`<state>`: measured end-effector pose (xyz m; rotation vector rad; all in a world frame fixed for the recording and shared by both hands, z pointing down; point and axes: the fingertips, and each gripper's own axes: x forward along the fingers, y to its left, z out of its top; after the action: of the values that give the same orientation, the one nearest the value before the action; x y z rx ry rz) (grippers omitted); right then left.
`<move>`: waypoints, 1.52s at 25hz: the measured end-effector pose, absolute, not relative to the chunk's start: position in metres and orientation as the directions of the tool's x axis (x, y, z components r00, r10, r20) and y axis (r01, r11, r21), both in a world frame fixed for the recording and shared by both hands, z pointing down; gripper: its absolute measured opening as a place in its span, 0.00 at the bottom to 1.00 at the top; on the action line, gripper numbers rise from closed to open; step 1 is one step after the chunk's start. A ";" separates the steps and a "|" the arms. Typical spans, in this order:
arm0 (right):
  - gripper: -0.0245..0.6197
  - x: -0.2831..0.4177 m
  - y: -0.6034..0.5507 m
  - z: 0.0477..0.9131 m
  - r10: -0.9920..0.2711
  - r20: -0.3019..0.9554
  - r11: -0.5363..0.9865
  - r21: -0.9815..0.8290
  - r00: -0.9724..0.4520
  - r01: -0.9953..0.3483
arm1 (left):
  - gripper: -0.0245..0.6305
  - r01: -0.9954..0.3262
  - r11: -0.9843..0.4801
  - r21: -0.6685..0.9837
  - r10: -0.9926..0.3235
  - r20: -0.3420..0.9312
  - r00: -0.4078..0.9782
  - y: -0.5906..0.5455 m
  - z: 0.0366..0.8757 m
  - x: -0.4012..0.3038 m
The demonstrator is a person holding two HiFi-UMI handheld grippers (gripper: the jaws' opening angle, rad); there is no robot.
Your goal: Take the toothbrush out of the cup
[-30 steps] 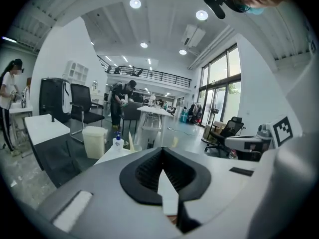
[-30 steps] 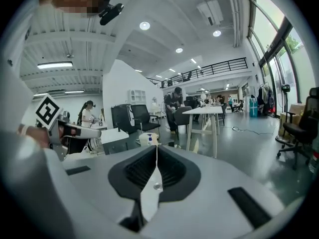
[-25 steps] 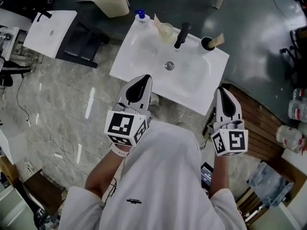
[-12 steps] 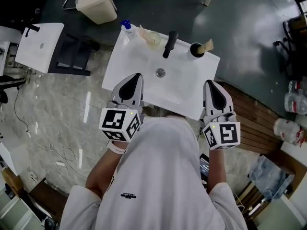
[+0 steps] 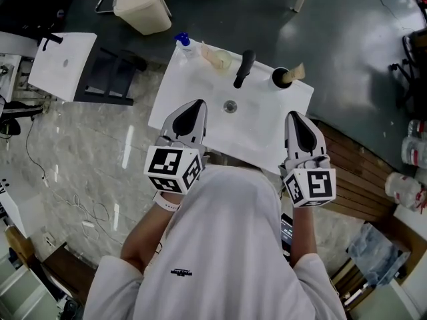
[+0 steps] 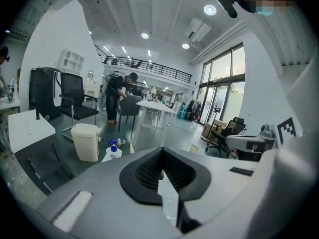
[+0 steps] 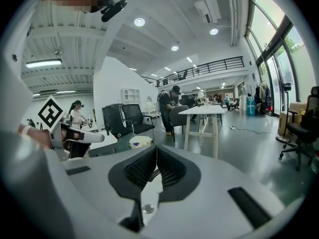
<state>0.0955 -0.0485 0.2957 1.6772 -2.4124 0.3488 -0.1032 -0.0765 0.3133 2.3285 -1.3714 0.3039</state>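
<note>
L gripper (image 5: 195,107): fingers shut tip to tip, nothing btwn them. R gripper (image 5: 296,117): same, pads closed on nothing. Both hover over the near edge of the white sink (image 5: 267,135), tips pointing across it. Toothbrush (image 5: 295,72) sits in the black cup (image 5: 279,79) at the sink's far corner. That's ahead of the R fingers & a bit to their left, not touching, and well off to the right of the L fingers. Black faucet (image 5: 243,68) stands ahead, btwn the two grippers.

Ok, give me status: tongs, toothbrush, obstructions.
Left tongs shut, empty. Right tongs shut, empty. Toothbrush in black cup, far right corner of sink. Faucet beside cup, not blocking.
</note>
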 end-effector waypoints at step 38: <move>0.05 0.087 -0.130 0.380 -0.825 0.431 0.305 -0.206 -0.366 -0.930 | 0.16 -0.915 -0.302 0.267 -0.766 0.503 0.400 -0.227 0.438 -0.114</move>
<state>0.0871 -0.1303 0.3795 1.6035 -2.3291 0.6233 -0.1143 -0.2268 0.4378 2.1490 -1.4312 0.3828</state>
